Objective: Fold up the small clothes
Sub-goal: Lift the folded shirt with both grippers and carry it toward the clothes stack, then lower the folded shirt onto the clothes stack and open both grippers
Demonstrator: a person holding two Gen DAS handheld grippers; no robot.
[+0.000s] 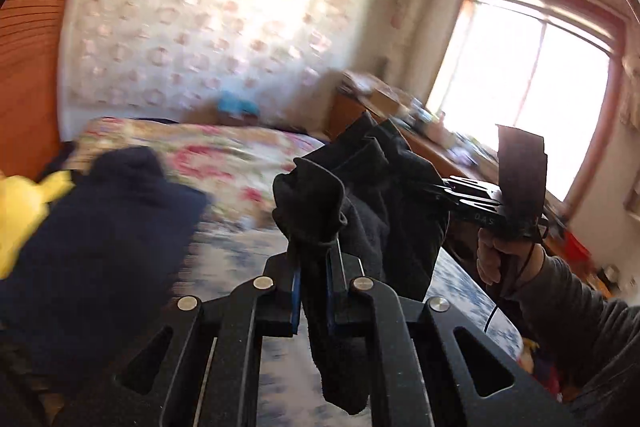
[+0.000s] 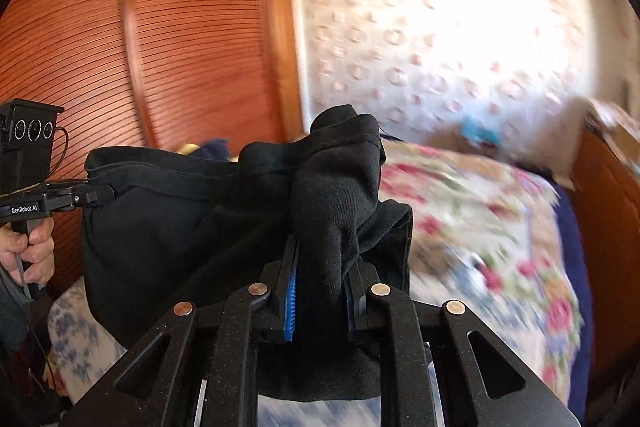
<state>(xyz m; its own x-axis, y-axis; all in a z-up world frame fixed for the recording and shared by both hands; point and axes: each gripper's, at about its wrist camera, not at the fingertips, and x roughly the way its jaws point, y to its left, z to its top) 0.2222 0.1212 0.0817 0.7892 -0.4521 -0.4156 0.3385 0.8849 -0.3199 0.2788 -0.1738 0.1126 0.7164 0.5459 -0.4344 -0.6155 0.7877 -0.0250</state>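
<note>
1. The black garment (image 2: 192,211) hangs in the air above the bed (image 2: 480,227), stretched between your two tools; it touches nothing else that can be seen, though its lower hem is hidden behind the tool bodies.
2. Your left hand-held gripper (image 1: 314,267) is clamped on a bunched corner of the cloth, with a tail of fabric drooping down between its arms.
3. Your right hand-held gripper (image 2: 320,283) is likewise closed on a thick wad of the other top corner, the blue pads (image 2: 290,307) pressing in from both sides.
4. Judging by the sag and folds, the garment is light, soft and limp: it will not hold a shape, and any loose part will swing as you move.
5. The grips look bulky, not neat, so you probably hold several layers. For a clean fold, take hold at the very corners of one edge, on a single seam if you can find it.
6. Lay it flat on the near, blue-patterned part of the bed before folding; the floral quilt (image 1: 224,155) lies further toward the head.
7. A dark blue garment (image 1: 100,243) and something yellow (image 1: 20,211) lie toward the bed's left edge, so keep clear of them.
8. Both views are blurred, so finer detail cannot be told.
</note>
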